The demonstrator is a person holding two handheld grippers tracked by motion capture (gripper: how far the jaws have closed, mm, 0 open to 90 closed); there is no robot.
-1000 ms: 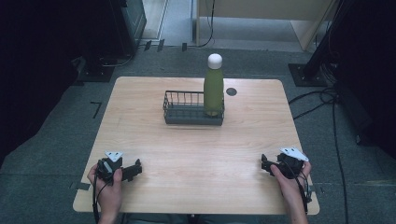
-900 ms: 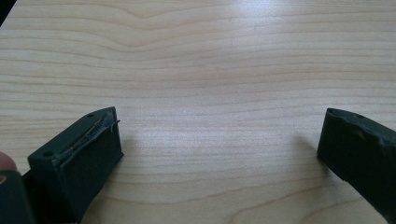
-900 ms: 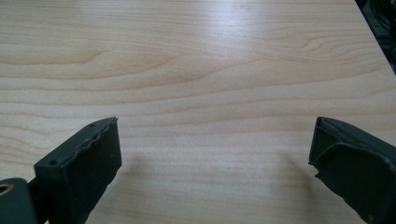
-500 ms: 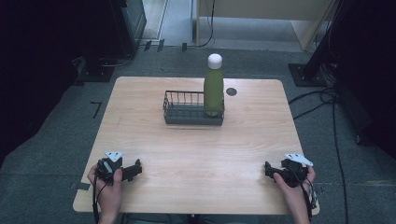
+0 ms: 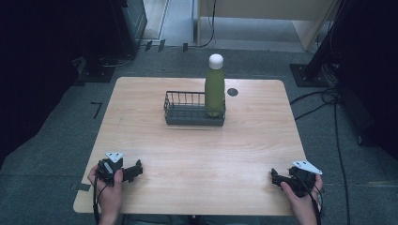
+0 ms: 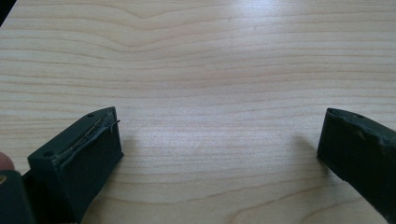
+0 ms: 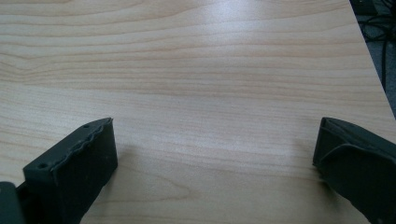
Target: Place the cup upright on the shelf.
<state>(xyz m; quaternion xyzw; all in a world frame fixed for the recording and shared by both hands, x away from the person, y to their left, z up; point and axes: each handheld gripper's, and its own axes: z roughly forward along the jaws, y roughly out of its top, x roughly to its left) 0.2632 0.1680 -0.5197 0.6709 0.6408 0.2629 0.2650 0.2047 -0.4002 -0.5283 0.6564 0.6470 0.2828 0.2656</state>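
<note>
Bottle [image 5: 214, 87] stands upright in basket's [image 5: 187, 112] right end.

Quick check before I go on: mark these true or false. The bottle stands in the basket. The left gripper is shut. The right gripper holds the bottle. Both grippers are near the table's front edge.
1. The bottle stands in the basket: true, upright at its right end.
2. The left gripper is shut: false, its jaws stand wide apart over bare table.
3. The right gripper holds the bottle: false, it is open and holds nothing, far from the bottle.
4. Both grippers are near the table's front edge: true.
</note>
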